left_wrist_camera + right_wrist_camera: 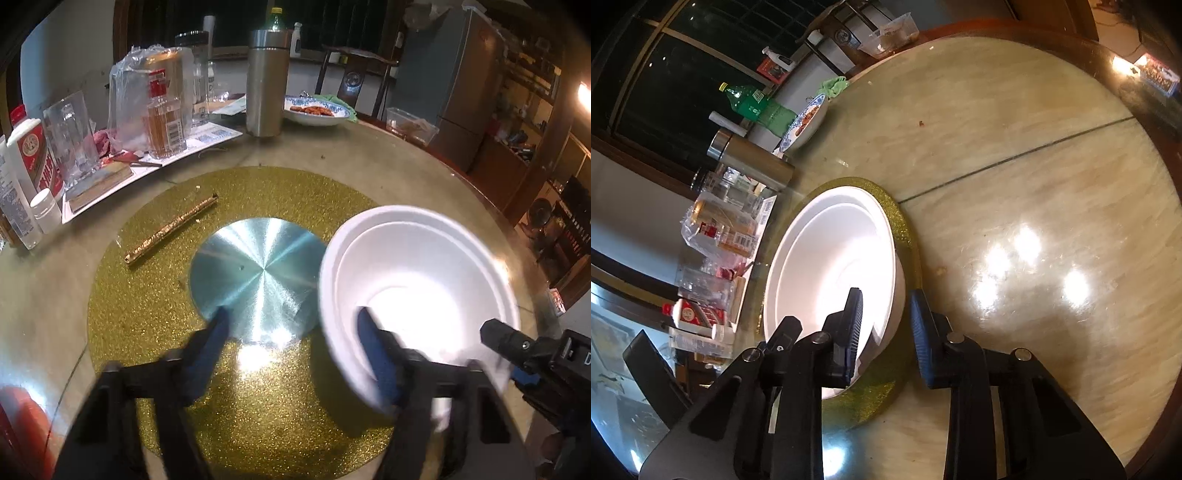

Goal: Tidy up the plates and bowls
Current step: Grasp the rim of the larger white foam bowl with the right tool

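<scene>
white bowls (831, 273): right gripper (886, 332) fingers straddle rim, unclenched; left gripper (295, 350) released. we risk tipping them off-centre.

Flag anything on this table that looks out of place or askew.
The white foam bowl is tilted, not flat on the gold glitter mat, with both grippers' jaws straddling its rim. A foil-wrapped stick lies loose on the mat, and crumbs dot the table.

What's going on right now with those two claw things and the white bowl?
Left gripper open, one finger inside white bowl. Right gripper open, straddling bowl's rim. Bowl on gold mat. Nothing blocking.
</scene>
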{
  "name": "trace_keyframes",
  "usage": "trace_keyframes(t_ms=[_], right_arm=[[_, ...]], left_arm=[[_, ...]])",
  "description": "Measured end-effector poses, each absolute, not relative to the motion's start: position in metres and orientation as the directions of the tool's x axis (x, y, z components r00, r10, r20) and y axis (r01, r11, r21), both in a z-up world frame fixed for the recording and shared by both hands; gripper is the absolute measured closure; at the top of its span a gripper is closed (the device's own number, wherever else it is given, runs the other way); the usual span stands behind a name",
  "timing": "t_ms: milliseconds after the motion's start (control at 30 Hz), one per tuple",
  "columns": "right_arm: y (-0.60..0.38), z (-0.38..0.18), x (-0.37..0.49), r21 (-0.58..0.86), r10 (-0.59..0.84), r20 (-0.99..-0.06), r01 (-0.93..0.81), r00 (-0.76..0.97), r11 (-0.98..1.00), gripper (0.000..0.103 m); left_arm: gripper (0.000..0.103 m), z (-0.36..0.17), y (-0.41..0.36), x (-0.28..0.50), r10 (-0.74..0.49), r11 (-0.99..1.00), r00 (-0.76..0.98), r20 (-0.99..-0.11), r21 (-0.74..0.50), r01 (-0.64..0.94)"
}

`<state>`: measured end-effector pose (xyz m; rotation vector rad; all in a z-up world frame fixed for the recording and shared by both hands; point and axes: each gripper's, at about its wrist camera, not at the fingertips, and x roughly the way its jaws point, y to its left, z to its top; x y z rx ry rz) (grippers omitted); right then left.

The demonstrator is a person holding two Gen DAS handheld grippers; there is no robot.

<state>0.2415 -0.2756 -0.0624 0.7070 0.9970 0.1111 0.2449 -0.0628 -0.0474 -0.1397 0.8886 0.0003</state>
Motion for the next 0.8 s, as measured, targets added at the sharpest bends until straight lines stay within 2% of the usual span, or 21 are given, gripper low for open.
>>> trace_keyframes(t_ms=[33, 100, 167, 433, 800], right_arm=[[-0.275, -0.062, 0.241, 0.589, 0.393, -0.730, 0.224, 0.559, 0.776, 0.079], [-0.272, -0.061, 0.240, 0.590, 0.400, -0.725, 0.206, 0.561, 0.780, 0.079], [-0.268, -0.060, 0.240, 0.581, 0.402, -0.727, 0.188, 0.556, 0.792, 0.079], [-0.263, -0.061, 0.237, 0.574, 0.402, -0.727, 0.171, 0.556, 0.801, 0.085], [-0.261, -0.060, 0.236, 0.572, 0.403, -0.725, 0.163, 0.558, 0.804, 0.086]], left_arm=[[0.058, -0.048, -0.063, 0.245, -0.072, 0.990, 0.628, -0.775, -0.130, -0.046], [0.077, -0.047, -0.065, 0.243, -0.086, 0.991, 0.630, -0.772, -0.133, -0.028], [0.089, -0.046, -0.068, 0.241, -0.094, 0.991, 0.633, -0.768, -0.130, -0.010], [0.090, -0.045, -0.069, 0.239, -0.093, 0.993, 0.640, -0.763, -0.119, 0.002], [0.091, -0.043, -0.069, 0.236, -0.089, 0.994, 0.647, -0.757, -0.112, 0.005]])
